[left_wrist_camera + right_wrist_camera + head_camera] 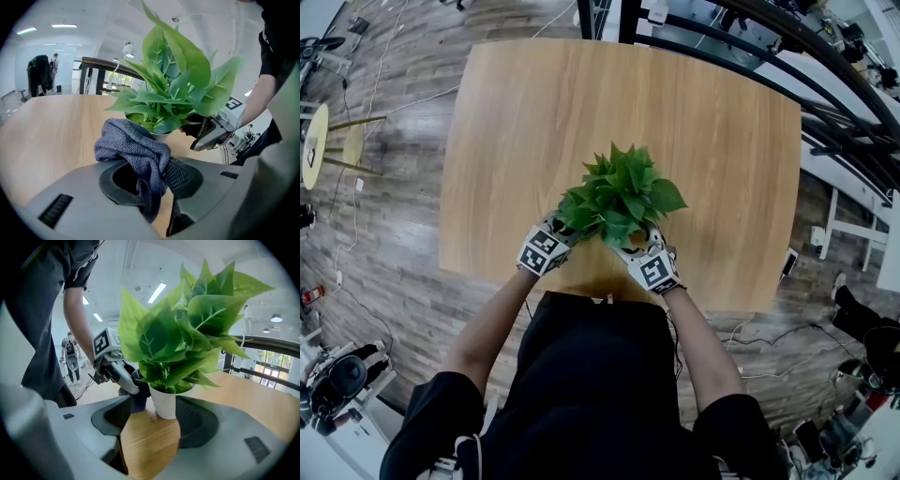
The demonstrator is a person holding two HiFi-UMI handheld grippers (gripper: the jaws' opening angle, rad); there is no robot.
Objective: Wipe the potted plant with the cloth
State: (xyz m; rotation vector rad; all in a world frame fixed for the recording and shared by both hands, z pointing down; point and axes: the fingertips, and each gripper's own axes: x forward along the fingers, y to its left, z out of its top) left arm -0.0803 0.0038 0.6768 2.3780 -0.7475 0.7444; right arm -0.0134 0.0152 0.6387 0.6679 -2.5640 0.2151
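A small leafy potted plant point(621, 192) stands on the wooden table point(534, 122) near its front edge. Its white pot point(164, 401) sits between the fingertips of my right gripper point(157, 408), whose jaws stand open around it, the right pad close against the pot. My left gripper point(150, 173) is shut on a grey-blue cloth point(131, 143) that bunches over its jaws. The cloth touches the pot's left side, just under the leaves point(173, 89). In the head view the left gripper point(567, 230) and right gripper point(637, 244) flank the plant.
Bare tabletop stretches beyond and to both sides of the plant. Black railings point(787, 56) run past the far right corner. A round stool point(314, 145) stands on the wood floor at the left, and cables point(769, 337) lie on the floor at the right.
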